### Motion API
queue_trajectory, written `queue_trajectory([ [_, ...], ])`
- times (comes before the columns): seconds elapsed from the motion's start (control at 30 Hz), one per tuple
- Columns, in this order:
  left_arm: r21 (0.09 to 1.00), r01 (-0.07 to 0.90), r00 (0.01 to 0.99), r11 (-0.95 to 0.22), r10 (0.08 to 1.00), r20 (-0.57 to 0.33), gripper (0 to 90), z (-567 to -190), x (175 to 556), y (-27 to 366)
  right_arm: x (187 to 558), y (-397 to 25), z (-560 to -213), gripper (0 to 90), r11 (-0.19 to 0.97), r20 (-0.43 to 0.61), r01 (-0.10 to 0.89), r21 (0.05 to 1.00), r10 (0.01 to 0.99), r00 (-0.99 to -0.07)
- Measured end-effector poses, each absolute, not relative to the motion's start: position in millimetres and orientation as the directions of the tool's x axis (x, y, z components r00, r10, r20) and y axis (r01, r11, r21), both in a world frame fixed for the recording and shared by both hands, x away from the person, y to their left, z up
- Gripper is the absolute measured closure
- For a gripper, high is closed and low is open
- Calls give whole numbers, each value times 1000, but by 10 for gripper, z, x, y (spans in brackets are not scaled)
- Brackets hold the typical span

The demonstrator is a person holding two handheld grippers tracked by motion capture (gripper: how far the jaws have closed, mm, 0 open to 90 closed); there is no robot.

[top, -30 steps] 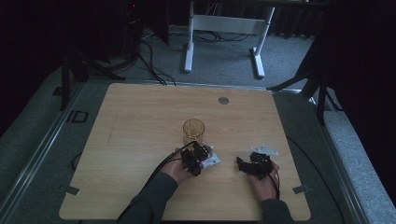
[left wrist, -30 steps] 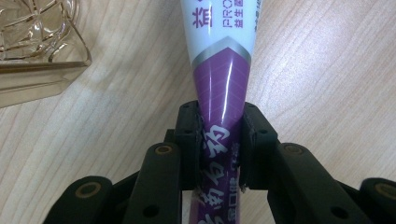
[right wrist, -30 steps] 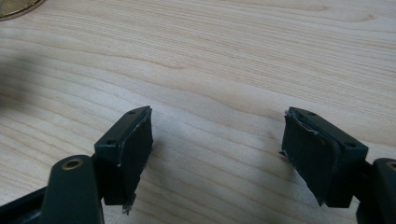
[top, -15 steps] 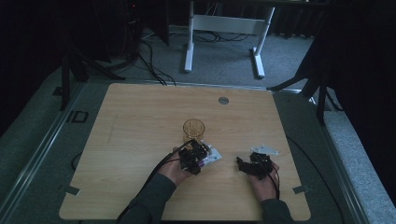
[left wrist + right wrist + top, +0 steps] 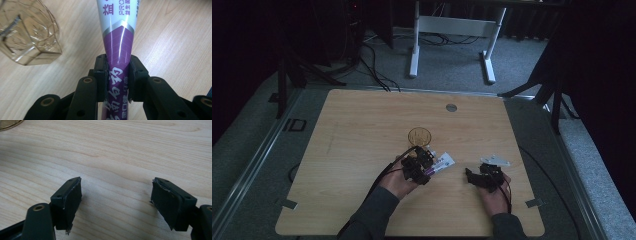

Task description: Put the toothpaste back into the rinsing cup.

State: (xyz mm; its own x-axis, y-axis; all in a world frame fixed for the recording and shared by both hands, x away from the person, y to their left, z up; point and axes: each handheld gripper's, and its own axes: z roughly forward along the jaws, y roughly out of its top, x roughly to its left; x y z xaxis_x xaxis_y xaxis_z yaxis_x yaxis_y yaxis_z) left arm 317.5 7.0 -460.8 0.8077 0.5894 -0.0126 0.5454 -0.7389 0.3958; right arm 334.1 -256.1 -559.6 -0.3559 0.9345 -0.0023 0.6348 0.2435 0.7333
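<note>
A purple and white toothpaste tube [image 5: 119, 45] is clamped between the black jaws of my left gripper [image 5: 117, 75], which is shut on its purple end. From above, the tube [image 5: 443, 163] sticks out to the right of the left gripper [image 5: 426, 161], low over the wooden table [image 5: 362, 130]. An amber cut-glass tumbler [image 5: 419, 135] stands just beyond that gripper; in the left gripper view the tumbler [image 5: 27, 32] sits at upper left. My right gripper [image 5: 116, 200] hovers open over bare wood, nothing between its jaws. In the high view the right gripper [image 5: 472, 176] rests at the table's right front.
A round grommet [image 5: 451, 107] sits near the table's far edge. Black cables trail from both grippers toward the front. Beyond the table stand a white desk frame [image 5: 452, 30] and dark stands on grey carpet. Small metal clips [image 5: 287, 203] mark the front corners.
The left gripper with the tube has shifted very slightly; otherwise nothing has visibly moved. The right gripper stays put.
</note>
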Motion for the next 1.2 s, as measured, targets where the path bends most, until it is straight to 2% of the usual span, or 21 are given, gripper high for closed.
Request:
queue_trajectory([
  [0.73,523,513,807,-681,590,-24,724,-4261,3059,154,3341,-2561,-5596,244,245,-3,635,733,934,-357],
  [1.2,598,505,783,-622,622,-14,724,-4060,3071,238,3342,-2562,-5596,244,246,-4,634,734,934,-357],
])
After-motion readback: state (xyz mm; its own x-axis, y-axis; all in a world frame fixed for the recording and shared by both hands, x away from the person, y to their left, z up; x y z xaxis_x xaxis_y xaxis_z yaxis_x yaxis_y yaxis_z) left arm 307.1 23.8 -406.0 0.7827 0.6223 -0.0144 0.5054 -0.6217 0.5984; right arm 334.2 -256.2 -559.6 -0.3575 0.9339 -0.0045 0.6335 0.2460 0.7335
